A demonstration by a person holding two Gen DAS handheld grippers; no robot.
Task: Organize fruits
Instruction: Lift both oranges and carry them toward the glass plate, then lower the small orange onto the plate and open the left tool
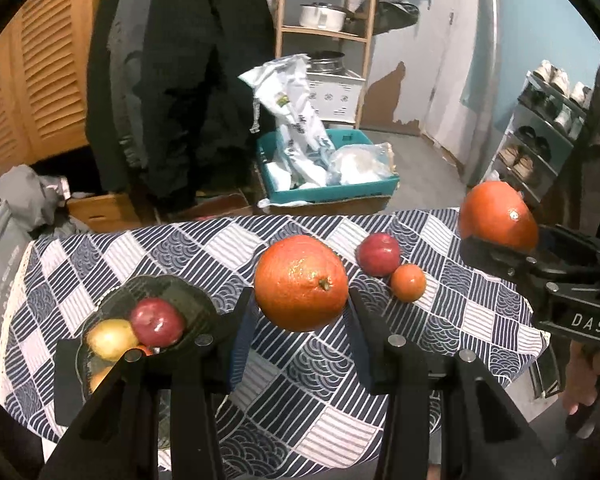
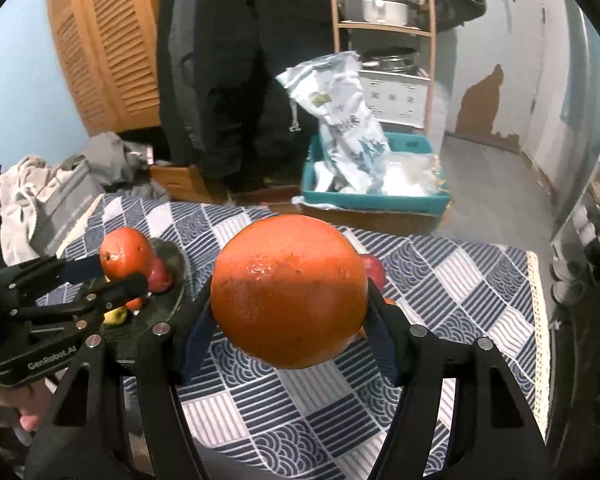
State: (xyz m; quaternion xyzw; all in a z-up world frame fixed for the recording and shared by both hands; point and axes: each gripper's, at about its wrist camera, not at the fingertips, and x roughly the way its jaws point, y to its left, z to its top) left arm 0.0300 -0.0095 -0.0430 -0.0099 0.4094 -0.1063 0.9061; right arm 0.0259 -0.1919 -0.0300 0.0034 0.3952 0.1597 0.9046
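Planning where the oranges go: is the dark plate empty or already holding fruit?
Already holding fruit. The dark plate holds a red apple, a yellow fruit and more beneath.

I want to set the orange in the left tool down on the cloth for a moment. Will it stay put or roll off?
The orange held in the left tool looks nearly round, so it would probably roll if nudged. Its peel shines, perhaps a bit slippery. The patterned tablecloth lies flat and may slow it slightly; the dark glass plate seems safer.

2 big oranges (image 1: 301,282) (image 2: 289,290) were held off the surface; red apple (image 1: 379,254) & small orange (image 1: 408,282) touched, far right; dark plate (image 1: 180,292) w/ fruit left.
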